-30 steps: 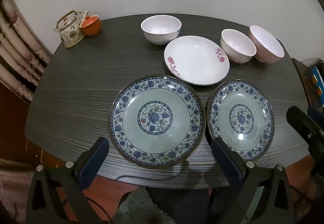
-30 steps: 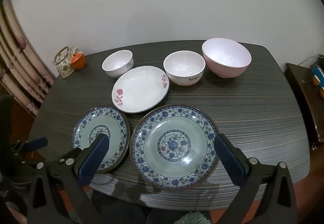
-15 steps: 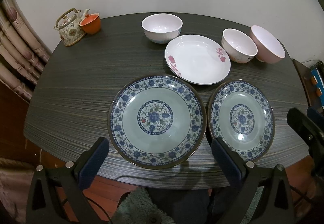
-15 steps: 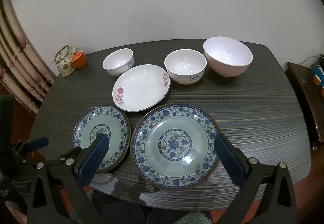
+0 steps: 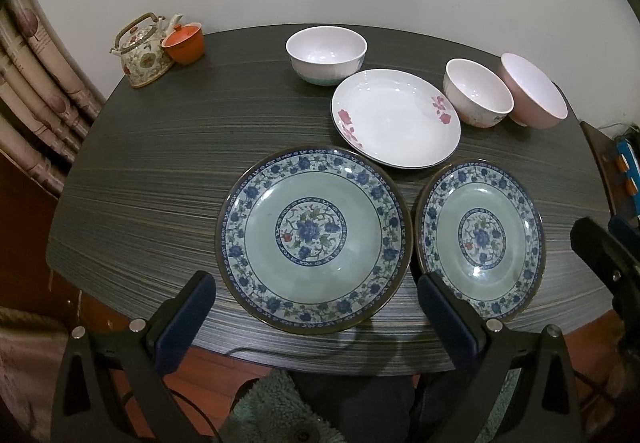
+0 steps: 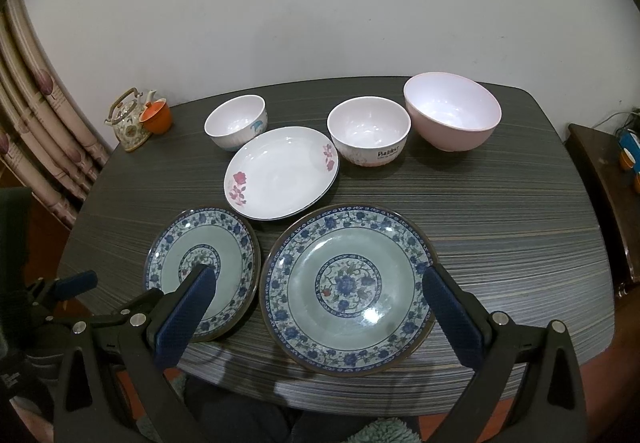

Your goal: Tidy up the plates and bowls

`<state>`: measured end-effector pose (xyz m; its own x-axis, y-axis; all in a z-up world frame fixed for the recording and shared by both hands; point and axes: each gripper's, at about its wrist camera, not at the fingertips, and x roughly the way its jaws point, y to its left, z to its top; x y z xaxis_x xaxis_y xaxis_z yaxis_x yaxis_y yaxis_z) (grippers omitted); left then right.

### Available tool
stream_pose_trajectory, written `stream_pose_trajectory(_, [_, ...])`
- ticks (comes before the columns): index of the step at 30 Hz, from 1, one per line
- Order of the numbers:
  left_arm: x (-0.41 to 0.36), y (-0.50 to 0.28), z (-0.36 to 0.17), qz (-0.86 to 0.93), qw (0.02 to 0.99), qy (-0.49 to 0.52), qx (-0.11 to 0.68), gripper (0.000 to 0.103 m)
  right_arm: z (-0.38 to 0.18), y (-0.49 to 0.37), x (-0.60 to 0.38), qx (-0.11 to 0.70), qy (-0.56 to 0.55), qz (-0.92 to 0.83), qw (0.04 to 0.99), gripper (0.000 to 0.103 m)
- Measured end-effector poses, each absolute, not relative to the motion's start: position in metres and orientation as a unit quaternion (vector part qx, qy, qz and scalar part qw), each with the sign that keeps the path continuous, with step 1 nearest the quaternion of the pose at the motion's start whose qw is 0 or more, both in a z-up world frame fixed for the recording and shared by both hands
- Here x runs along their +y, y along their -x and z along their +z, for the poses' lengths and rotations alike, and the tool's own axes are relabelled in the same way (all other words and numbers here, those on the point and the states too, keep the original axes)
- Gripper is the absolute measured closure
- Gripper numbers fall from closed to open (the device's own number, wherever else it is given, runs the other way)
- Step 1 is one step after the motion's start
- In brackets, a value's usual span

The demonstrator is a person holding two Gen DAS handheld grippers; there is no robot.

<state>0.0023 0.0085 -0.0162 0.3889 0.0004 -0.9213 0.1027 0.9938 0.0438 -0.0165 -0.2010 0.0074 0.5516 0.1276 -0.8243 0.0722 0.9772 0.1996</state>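
Note:
Two blue-flowered plates lie side by side at the table's near edge. My left gripper (image 5: 315,279) hangs open over the near rim of the left blue plate (image 5: 312,203), holding nothing. My right gripper (image 6: 319,271) is open above the right blue plate (image 6: 348,323), also seen as (image 5: 480,199), and it too holds nothing. Behind the two lies a white plate with pink flowers (image 5: 396,119) (image 6: 282,171). At the back stand a white bowl (image 5: 326,55) (image 6: 236,121), a "Rabbit" bowl (image 5: 478,93) (image 6: 368,131) and a pink bowl (image 5: 534,91) (image 6: 452,115).
A flowered teapot (image 5: 144,57) and an orange cup (image 5: 184,43) sit at the table's back left corner, by a curtain (image 5: 36,91). The dark striped table (image 6: 500,211) is bare on its right side. A wooden cabinet (image 6: 600,171) stands to the right.
Both views have shifted only slightly. Both grippers stay open, and the plates and bowls have not moved.

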Motion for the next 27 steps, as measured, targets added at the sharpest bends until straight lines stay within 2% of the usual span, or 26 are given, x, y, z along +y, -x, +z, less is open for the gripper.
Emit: stream_pose_trajectory(27, [0.0118,-0.0020,-0.0180,-0.026,0.830,-0.044,0.555,0.000,0.0056,0.0186,-0.1994,0.476,-0.107,0.017,0.873,0.001])
